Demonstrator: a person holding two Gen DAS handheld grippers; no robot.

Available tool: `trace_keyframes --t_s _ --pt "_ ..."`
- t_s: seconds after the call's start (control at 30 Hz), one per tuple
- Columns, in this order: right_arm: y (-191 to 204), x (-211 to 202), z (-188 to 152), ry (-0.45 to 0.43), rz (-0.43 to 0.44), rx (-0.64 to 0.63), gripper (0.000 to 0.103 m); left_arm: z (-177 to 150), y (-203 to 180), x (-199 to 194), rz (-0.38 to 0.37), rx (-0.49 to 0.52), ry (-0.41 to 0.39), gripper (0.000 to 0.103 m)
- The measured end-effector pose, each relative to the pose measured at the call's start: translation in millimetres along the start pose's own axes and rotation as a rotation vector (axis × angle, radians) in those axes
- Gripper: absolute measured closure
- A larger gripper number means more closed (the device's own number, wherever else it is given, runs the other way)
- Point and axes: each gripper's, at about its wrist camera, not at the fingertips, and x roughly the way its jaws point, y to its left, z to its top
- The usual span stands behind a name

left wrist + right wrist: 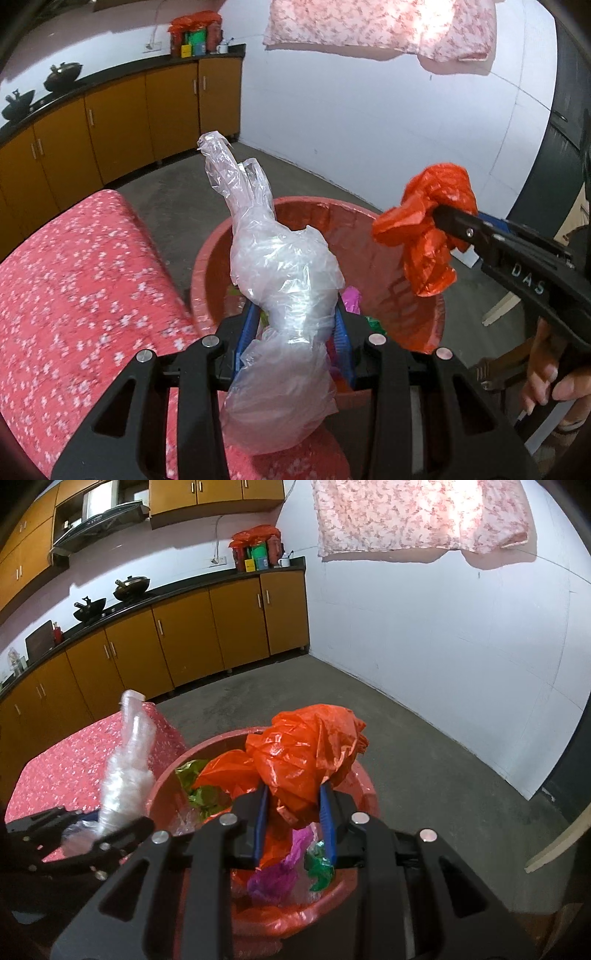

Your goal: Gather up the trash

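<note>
— Two grippers show in the left wrist view, right? What does the nearer one hold?

— The left gripper [295, 332], at the bottom centre of the frame, is clamped on a crumpled clear plastic bag [280, 266]. The bag rises from between the blue pads [246, 332] toward the middle of the frame and also droops below them. Behind it sits the red bin [424, 314], with green and magenta scraps inside.

— And at the right edge?

— The right gripper [439, 218] reaches in from the right, pinching an orange plastic bag [428, 236] above the bin's right rim. A hand [554, 373] grips its handle at lower right. A red floral cloth [81, 288] fills the lower left.

— Now the right wrist view?

— The right gripper [295, 812], bottom centre, is closed around the orange plastic bag [306, 753], which bulges up past the fingertips over the red bin [365, 797]. Below the pads, green and magenta wrappers [273, 875] lie in the bin.

— Where is the other one?

— At lower left, blurred: the left gripper [88, 830] holding the clear plastic bag [125, 771], just left of the bin's rim, in front of the red floral cloth [74, 760].
</note>
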Motion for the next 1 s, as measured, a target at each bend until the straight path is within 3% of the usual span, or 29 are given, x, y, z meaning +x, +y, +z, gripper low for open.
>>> trace_keyframes --t_s 0.27,0.5,0.63,0.7,0.73,0.77,0.87,1.0 --pt "-14.7 10.2 7.5 -0.016 0.050 0.053 0.069 -1.8 -7.5 23.0 -0.034 0.024 0.037 0.062" --pt "-30.6 13.2 4.9 -0.011 0.073 0.108 0.063 -6.6 -1.5 30.5 -0.030 -0.002 0.064 0.049" --pt "-30.1 8.8 4.0 -0.018 0.071 0.106 0.059 -7.5 -1.3 26.0 -0.025 -0.011 0.054 0.048" --pt "-28.8 2.1 3.5 -0.032 0.064 0.103 0.050 -8.1 2.3 20.5 -0.011 -0.018 0.046 0.047" --pt "-28.1 -2.7 3.2 -0.045 0.057 0.105 0.041 -9.8 5.6 14.7 0.002 -0.021 0.037 0.047" --pt "-28.0 -10.6 2.3 -0.064 0.051 0.109 0.031 -12.0 9.4 7.9 0.020 -0.026 0.025 0.045" --pt "-26.2 -30.8 1.8 -0.110 0.040 0.113 0.016 -18.8 21.7 -12.6 0.069 -0.043 -0.015 0.033" --pt "-9.6 -70.1 -6.9 -0.197 -0.018 0.070 0.004 -30.2 37.0 -49.7 0.134 -0.064 -0.078 0.021"
